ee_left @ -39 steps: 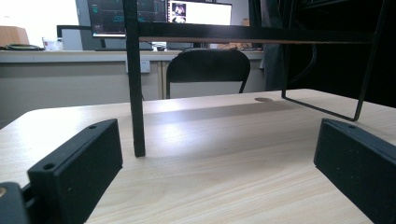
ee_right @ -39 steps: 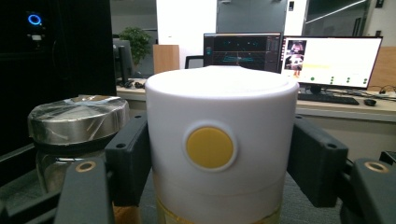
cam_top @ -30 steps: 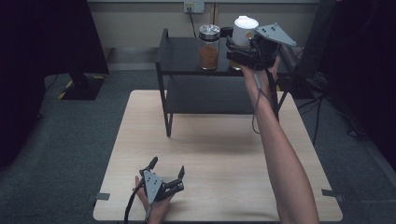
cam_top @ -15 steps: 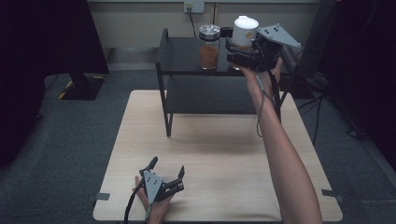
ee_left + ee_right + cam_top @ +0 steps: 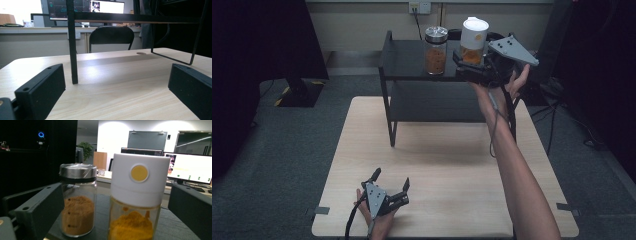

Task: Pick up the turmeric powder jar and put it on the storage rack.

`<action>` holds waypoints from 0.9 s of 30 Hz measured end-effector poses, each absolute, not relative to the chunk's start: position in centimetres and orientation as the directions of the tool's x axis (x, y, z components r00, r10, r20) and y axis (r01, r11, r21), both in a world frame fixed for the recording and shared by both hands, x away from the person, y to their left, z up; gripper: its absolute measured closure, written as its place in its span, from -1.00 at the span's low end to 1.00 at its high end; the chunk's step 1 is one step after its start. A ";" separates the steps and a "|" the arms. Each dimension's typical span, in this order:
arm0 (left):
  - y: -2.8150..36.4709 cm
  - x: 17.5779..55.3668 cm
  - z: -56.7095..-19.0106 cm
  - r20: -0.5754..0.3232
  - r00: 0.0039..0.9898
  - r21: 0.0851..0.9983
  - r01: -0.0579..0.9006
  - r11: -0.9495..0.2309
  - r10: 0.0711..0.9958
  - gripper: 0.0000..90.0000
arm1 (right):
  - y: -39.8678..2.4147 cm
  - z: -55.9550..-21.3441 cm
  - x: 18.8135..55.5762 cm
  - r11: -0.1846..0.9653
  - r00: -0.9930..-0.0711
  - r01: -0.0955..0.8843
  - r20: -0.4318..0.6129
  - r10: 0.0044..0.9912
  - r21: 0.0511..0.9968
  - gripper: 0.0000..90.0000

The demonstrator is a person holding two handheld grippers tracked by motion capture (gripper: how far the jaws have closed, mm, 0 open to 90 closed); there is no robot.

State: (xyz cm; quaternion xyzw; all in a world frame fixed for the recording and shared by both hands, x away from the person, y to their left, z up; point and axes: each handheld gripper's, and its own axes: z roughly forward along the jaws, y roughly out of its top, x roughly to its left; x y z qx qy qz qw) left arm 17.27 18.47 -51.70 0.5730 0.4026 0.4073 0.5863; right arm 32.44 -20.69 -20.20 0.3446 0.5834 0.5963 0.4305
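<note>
right hand-held gripper (image 5: 468,64): jaws just opened wide around white-lidded jar (image 5: 474,40) on shelf (image 5: 407,62) | jar set down, pull-back left | left hand-held gripper (image 5: 391,186): wide, idle

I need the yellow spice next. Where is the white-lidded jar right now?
In the high view, the white-lidded jar stands on the black shelf's top right, beside the steel-lidded jar, between the right gripper's open fingers.

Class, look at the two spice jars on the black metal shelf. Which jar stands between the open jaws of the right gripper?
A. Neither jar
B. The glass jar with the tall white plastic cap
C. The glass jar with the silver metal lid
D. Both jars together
B: in the right gripper view the white-capped jar of yellow powder stands between the right gripper's two black jaws, untouched; the silver-lidded jar stands farther back, behind the left jaw.
</note>
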 end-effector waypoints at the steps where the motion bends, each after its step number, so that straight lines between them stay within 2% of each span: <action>1: 18.5 17.3 -51.7 -0.005 0.344 1.000 -0.016 0.012 0.939 -0.99 | -20.8 -20.4 32.2 0.049 -0.399 -0.118 -0.092 0.912 0.992 -1.00; 19: 18.4 17.3 -51.7 -0.006 0.342 1.000 -0.016 0.012 0.940 -0.99 | -22.8 -24.8 28.1 0.014 -0.435 -0.148 -0.078 0.897 0.989 -1.00; 27: 18.4 17.3 -51.7 -0.006 0.342 1.000 -0.016 0.012 0.940 -0.99 | -24.0 -27.8 25.6 -0.015 -0.410 -0.153 -0.050 0.911 0.988 -1.00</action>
